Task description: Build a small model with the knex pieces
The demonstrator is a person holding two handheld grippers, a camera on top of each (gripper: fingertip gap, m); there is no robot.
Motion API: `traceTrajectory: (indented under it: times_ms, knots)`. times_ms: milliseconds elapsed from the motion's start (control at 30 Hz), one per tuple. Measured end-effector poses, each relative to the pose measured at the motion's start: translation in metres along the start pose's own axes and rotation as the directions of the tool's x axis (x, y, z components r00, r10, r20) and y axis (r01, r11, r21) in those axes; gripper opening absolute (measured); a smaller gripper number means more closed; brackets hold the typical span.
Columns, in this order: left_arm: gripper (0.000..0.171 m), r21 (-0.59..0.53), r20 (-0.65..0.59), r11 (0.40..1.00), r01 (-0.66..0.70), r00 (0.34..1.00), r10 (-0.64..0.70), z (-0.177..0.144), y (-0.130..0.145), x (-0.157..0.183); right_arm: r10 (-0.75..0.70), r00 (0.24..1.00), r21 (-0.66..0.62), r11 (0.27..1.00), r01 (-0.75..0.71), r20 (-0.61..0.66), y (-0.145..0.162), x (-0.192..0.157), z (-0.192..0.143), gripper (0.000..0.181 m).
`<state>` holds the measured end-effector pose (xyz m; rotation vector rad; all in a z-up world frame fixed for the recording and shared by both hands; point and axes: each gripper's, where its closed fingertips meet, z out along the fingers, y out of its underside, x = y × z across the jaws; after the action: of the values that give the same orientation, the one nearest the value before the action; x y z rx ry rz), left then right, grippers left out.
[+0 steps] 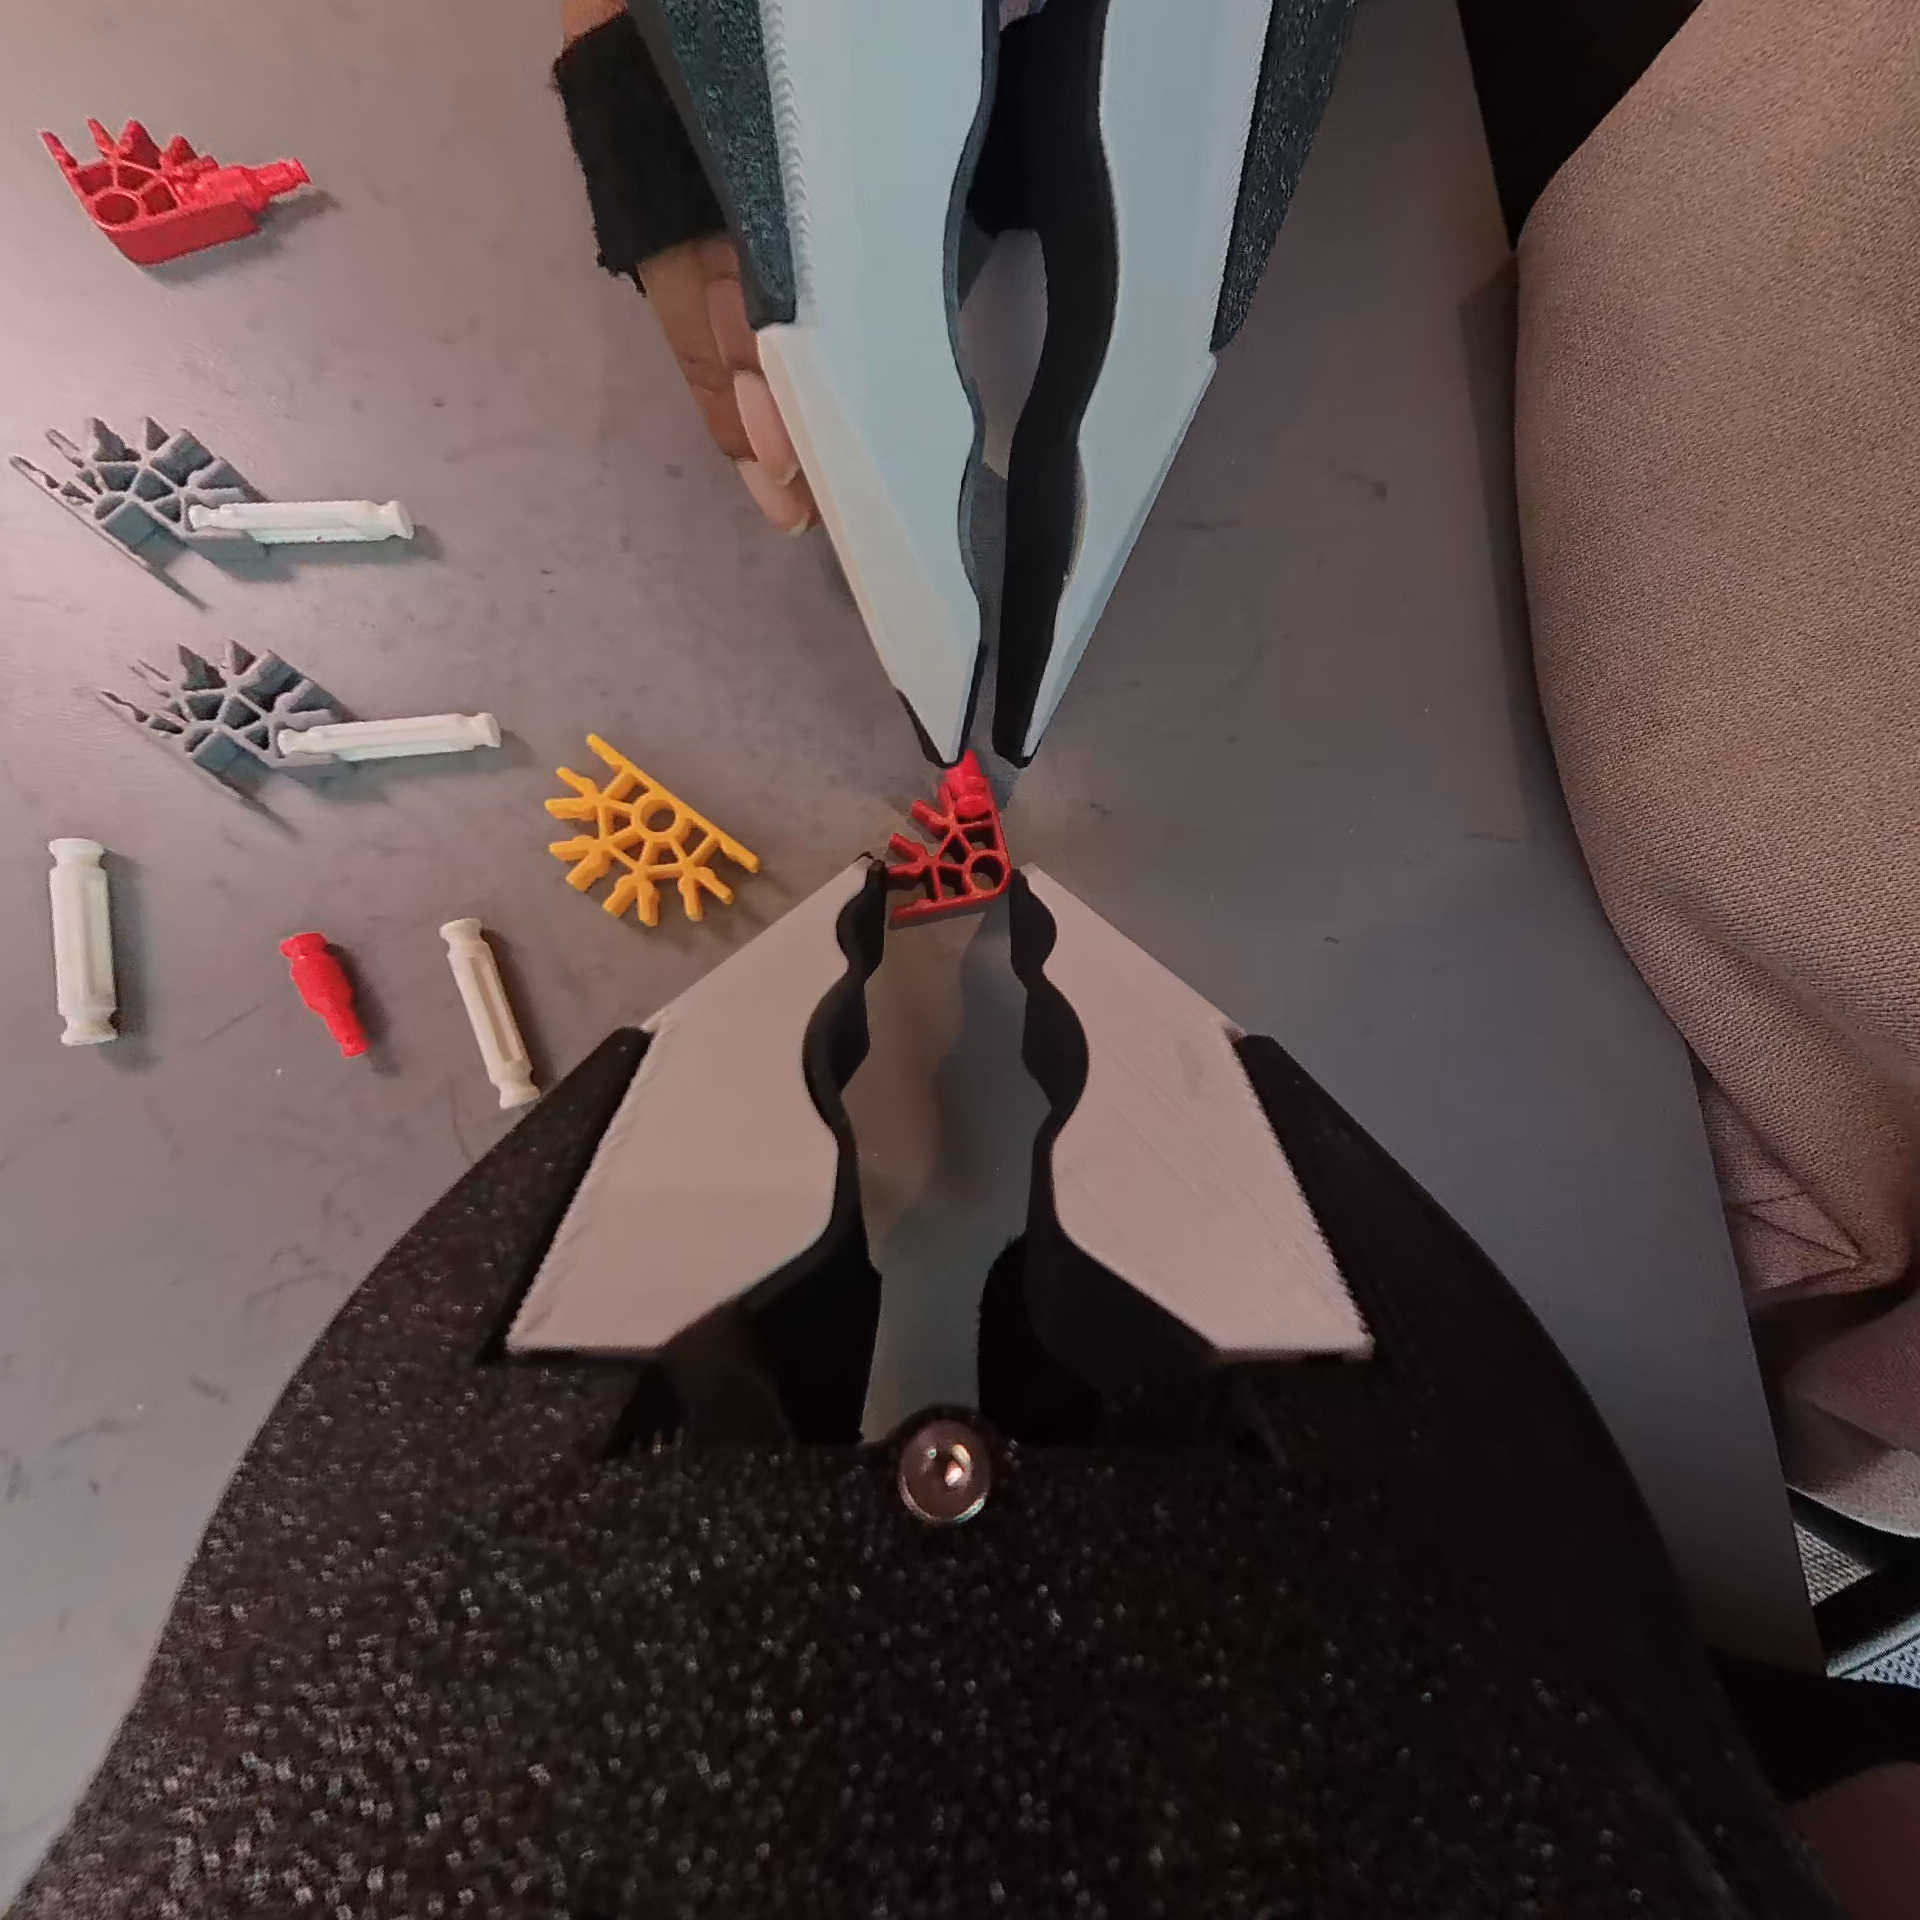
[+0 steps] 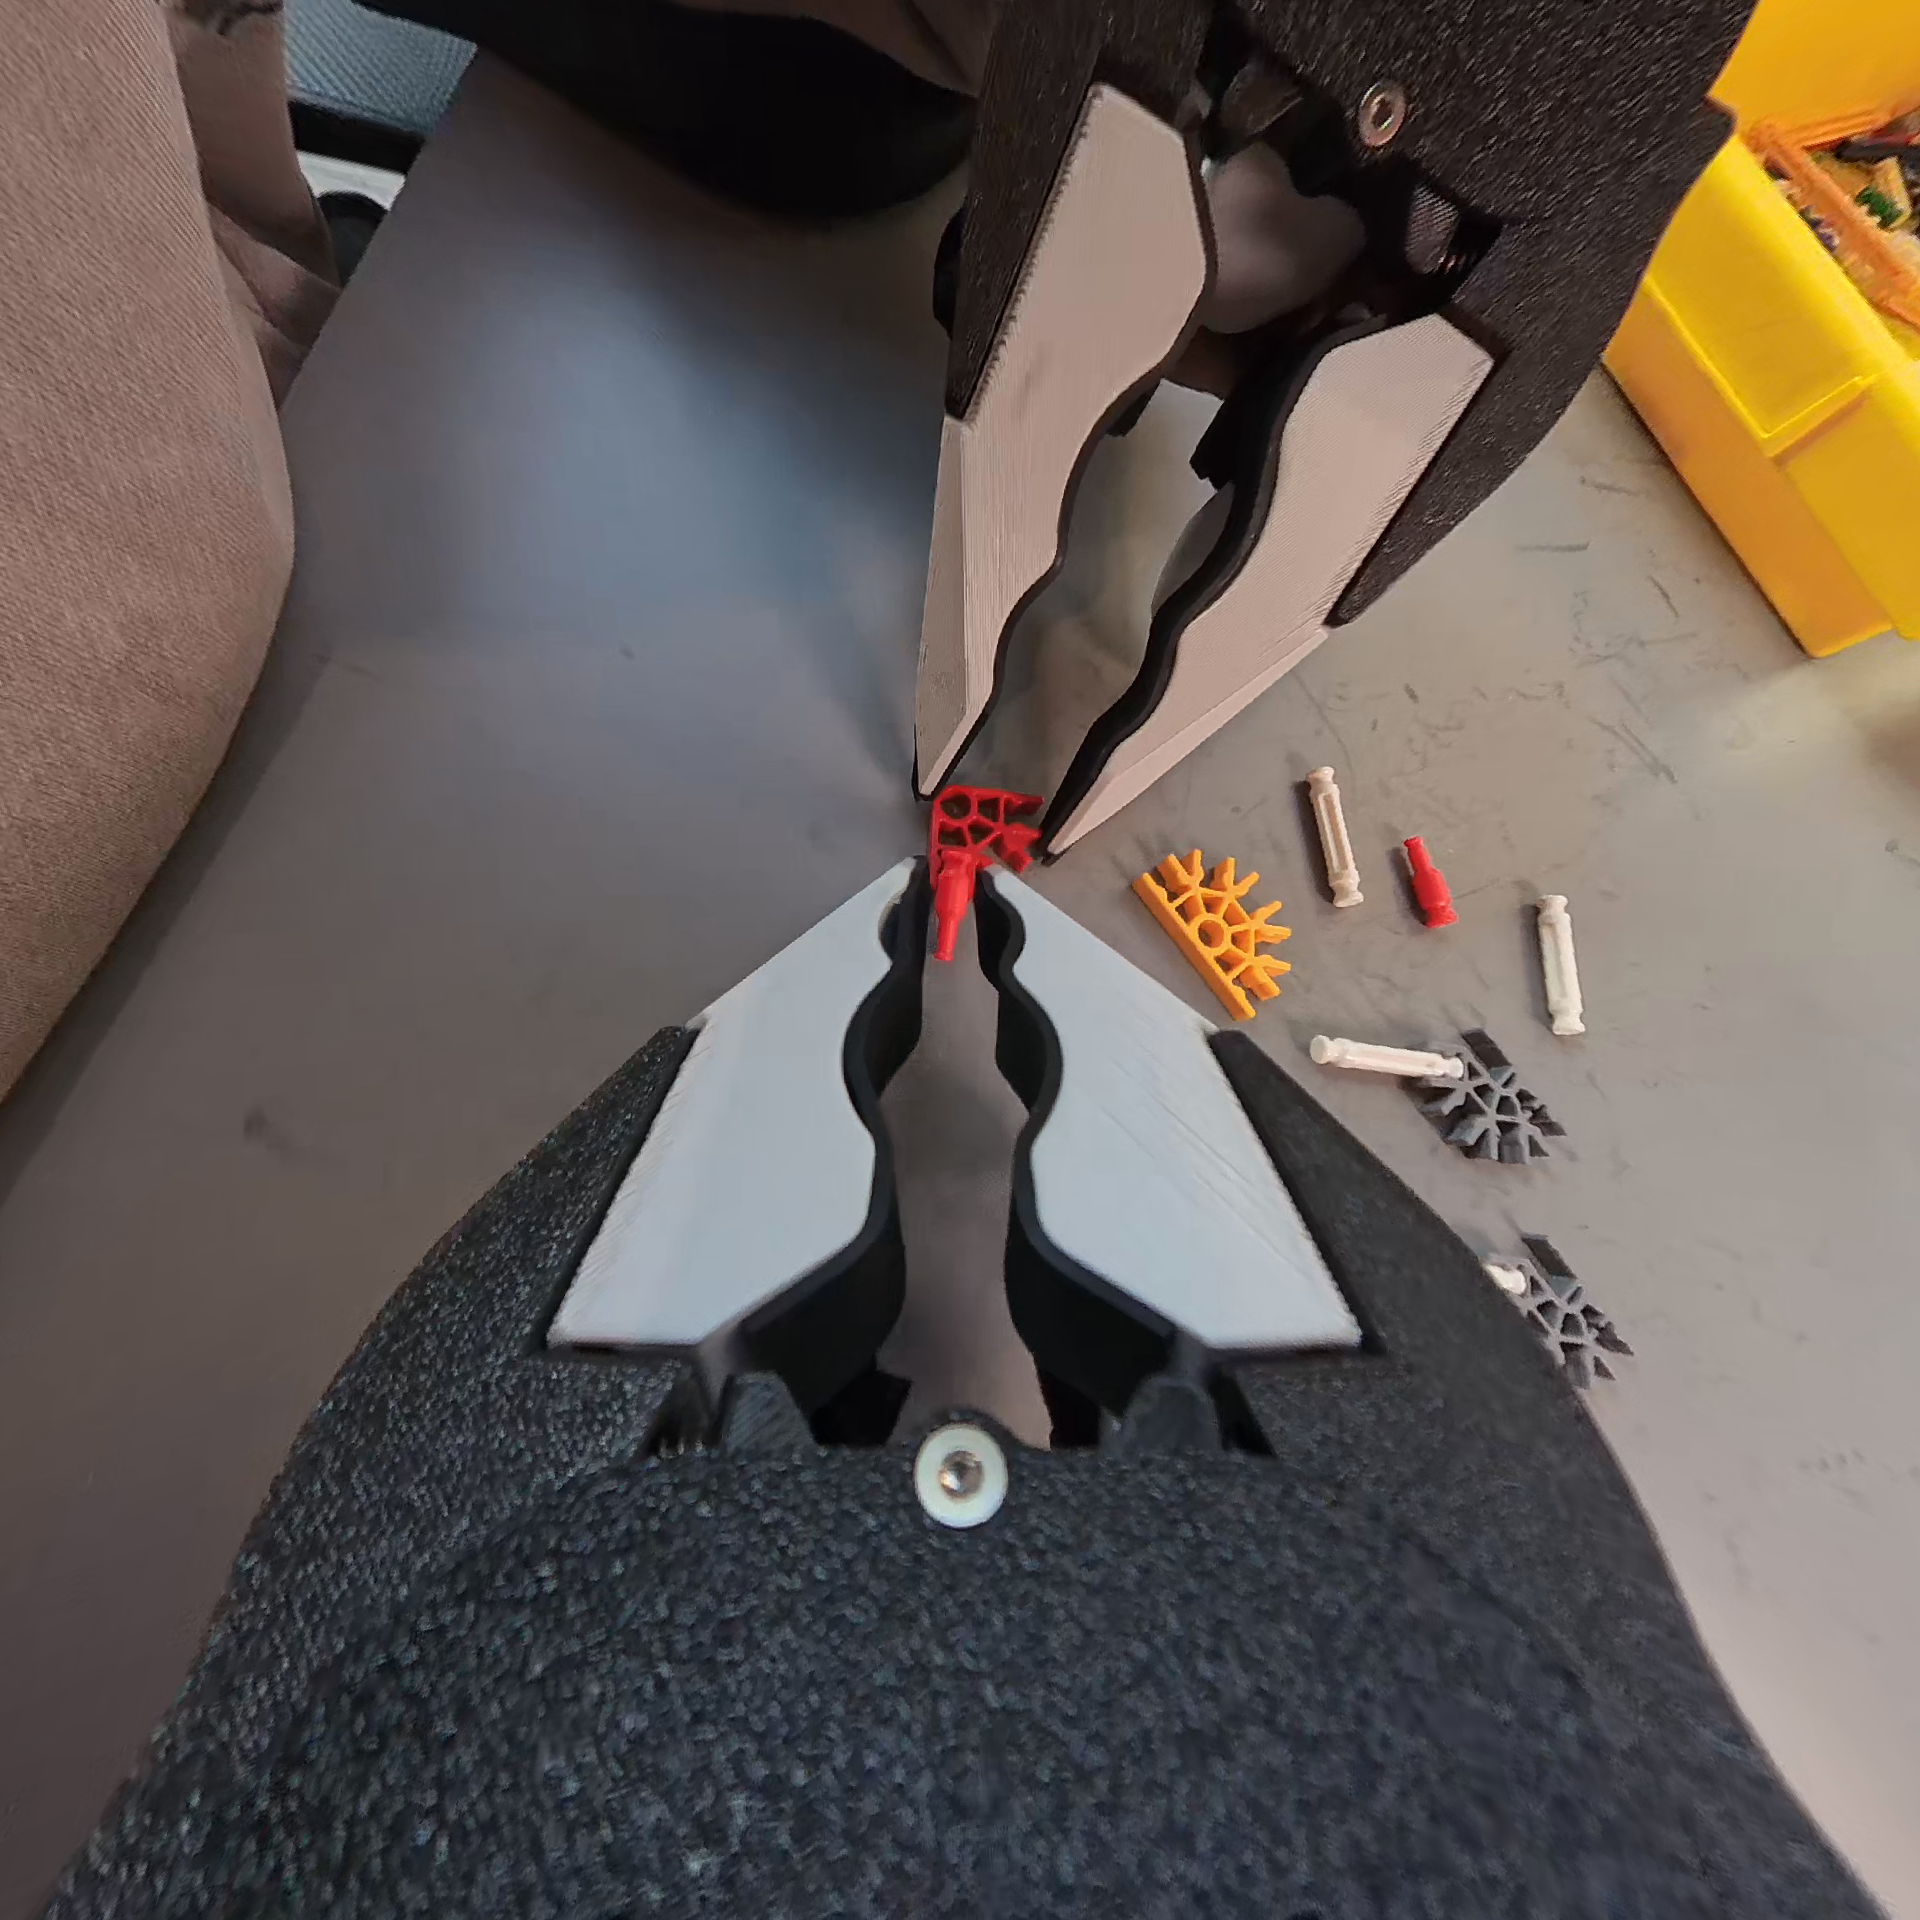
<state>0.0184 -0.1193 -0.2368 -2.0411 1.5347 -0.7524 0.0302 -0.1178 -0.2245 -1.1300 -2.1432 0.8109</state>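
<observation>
Both grippers meet tip to tip over a dark grey table (image 1: 1299, 644). Left gripper (image 1: 940, 878) is clenched on a small red connector (image 1: 956, 862), its fingertips pressing the piece's two sides. Right gripper (image 2: 954, 883) pinches a short red rod (image 2: 951, 904) whose far end sits in a slot of that same connector (image 2: 977, 821); in the left wrist view the right gripper (image 1: 971, 753) comes down from the top, tips nearly closed on the rod's end (image 1: 966, 774).

Just beside the held piece lies a flat yellow-orange connector (image 1: 649, 831). Past it lie two loose white rods (image 1: 488, 1013) (image 1: 81, 940) with a loose red rod (image 1: 324, 992) between them. Farther off sit two grey connectors (image 1: 234, 712) (image 1: 145, 483), each with a white rod plugged in.

Only the left wrist view shows a second red connector with its rod fitted (image 1: 171, 192) at the far left, and a hand (image 1: 738, 416) in a black sleeve beside the right gripper. Only the right wrist view shows a yellow bin (image 2: 1766, 395) at the table's far corner, holding an orange tray of small mixed parts too blurred to tell apart. Brown fabric (image 1: 1714, 623) borders the table in both views.
</observation>
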Motion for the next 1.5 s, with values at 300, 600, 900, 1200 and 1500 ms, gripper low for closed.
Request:
traceTrajectory:
  times_ms: [300, 600, 900, 1200, 1500]
  knots:
    - [0.024, 0.001, 0.002, 1.0, 0.0, 1.0, 0.0, 0.0, -0.001, -0.001, 0.028, 1.0, -0.046, 0.999, -0.028, 0.002, 0.002, 0.0, 0.003, 0.0]
    - [0.023, 0.011, -0.014, 1.0, 0.021, 1.0, -0.021, 0.001, -0.002, -0.001, 0.16, 0.984, -0.256, 0.957, -0.136, 0.077, 0.004, 0.0, 0.004, 0.0]
    - [0.023, 0.036, -0.036, 0.998, 0.041, 0.999, -0.04, 0.0, -0.001, -0.002, 0.225, 0.967, -0.452, 0.879, -0.149, 0.119, 0.004, -0.002, 0.006, 0.0]
    - [0.022, 0.109, -0.035, 0.994, 0.023, 0.999, -0.019, 0.0, -0.001, -0.003, 0.318, 0.944, -0.486, 0.841, -0.239, 0.085, 0.001, -0.002, 0.01, 0.0]
    - [0.023, 0.112, -0.018, 0.993, -0.031, 0.999, 0.033, -0.006, 0.004, -0.003, 0.394, 0.915, -0.539, 0.79, -0.29, 0.085, -0.002, 0.0, 0.014, 0.0]
